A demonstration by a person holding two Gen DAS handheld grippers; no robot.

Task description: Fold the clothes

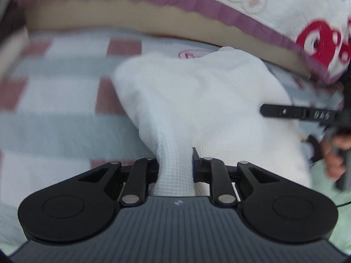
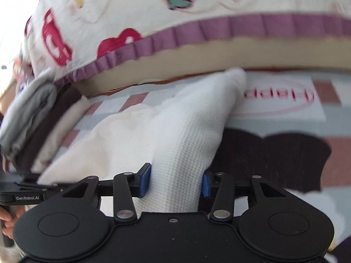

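A white waffle-knit garment (image 1: 197, 100) hangs lifted above a checked bed sheet (image 1: 54, 92). My left gripper (image 1: 175, 166) is shut on a bunched edge of it. My right gripper (image 2: 176, 179) is shut on another bunched edge of the same garment (image 2: 182, 135), which stretches away toward a corner near the bed's far side. The right gripper's finger (image 1: 296, 115) shows at the right of the left wrist view, with the holding hand below it.
A white quilt (image 2: 131, 17) with red and strawberry prints and a purple ruffle lies along the far side over a tan edge (image 2: 219, 52). A grey and brown folded pile (image 2: 33, 114) sits at the left. A dark brown patch (image 2: 274, 157) is printed on the sheet.
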